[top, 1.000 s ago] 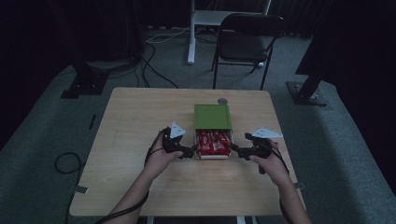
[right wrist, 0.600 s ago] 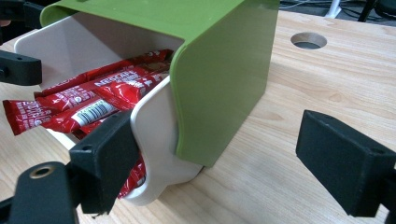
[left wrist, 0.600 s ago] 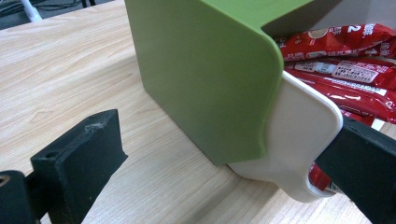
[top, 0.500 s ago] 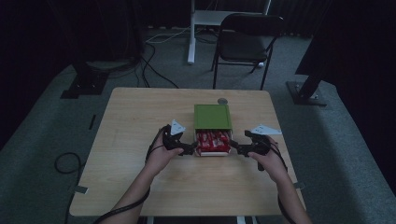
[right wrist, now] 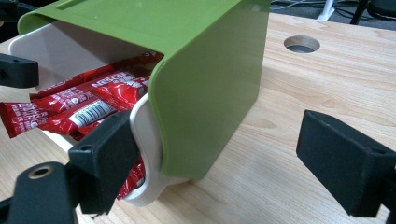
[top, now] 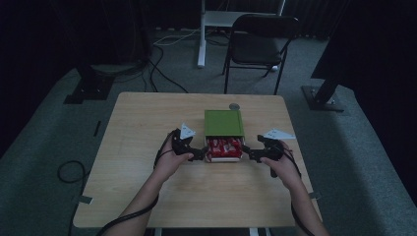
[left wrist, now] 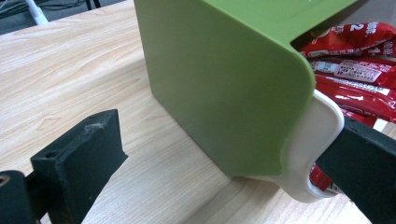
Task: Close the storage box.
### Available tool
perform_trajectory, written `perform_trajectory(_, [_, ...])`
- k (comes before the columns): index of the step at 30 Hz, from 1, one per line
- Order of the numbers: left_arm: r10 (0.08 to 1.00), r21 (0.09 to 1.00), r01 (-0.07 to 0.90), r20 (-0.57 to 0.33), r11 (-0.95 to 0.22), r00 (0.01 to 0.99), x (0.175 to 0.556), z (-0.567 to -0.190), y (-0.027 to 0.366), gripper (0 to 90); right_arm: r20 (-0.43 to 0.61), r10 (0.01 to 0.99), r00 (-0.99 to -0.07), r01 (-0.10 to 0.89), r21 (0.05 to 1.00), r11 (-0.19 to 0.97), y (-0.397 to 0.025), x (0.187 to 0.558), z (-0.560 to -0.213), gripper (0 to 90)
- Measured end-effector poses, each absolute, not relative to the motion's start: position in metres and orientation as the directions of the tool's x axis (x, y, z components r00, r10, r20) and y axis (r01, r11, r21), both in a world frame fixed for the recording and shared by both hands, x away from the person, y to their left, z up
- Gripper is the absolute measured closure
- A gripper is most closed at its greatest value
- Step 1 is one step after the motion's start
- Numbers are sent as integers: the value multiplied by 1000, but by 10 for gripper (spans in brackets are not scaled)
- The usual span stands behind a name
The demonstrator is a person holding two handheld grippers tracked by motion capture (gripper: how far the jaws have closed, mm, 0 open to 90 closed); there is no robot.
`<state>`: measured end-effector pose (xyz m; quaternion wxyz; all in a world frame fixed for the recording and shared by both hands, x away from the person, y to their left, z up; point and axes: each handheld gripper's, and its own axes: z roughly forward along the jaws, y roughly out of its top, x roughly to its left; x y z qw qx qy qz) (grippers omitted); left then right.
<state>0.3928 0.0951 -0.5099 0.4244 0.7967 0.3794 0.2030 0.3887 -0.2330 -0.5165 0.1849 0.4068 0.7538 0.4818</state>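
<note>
Green lid slid back off white box, red packets exposed. Left gripper and right gripper, jaws wide, straddle box's front corners.

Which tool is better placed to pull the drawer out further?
Roughly even, slight edge right: the right tool straddles the white drawer's corner, one jaw inside by the red packets. The left tool sits similarly.

1. Red snack wrappers inside the white drawer under the green cover carry white lettering, too blurred to read.
2. One wrapper shows a "2".
</note>
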Motion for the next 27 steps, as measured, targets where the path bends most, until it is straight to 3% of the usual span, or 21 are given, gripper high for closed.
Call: perform_trajectory(27, [782,827,432,14,-359,623,404,-510,94,30,106,810,-577,434,880,194,-230,398,-516,126])
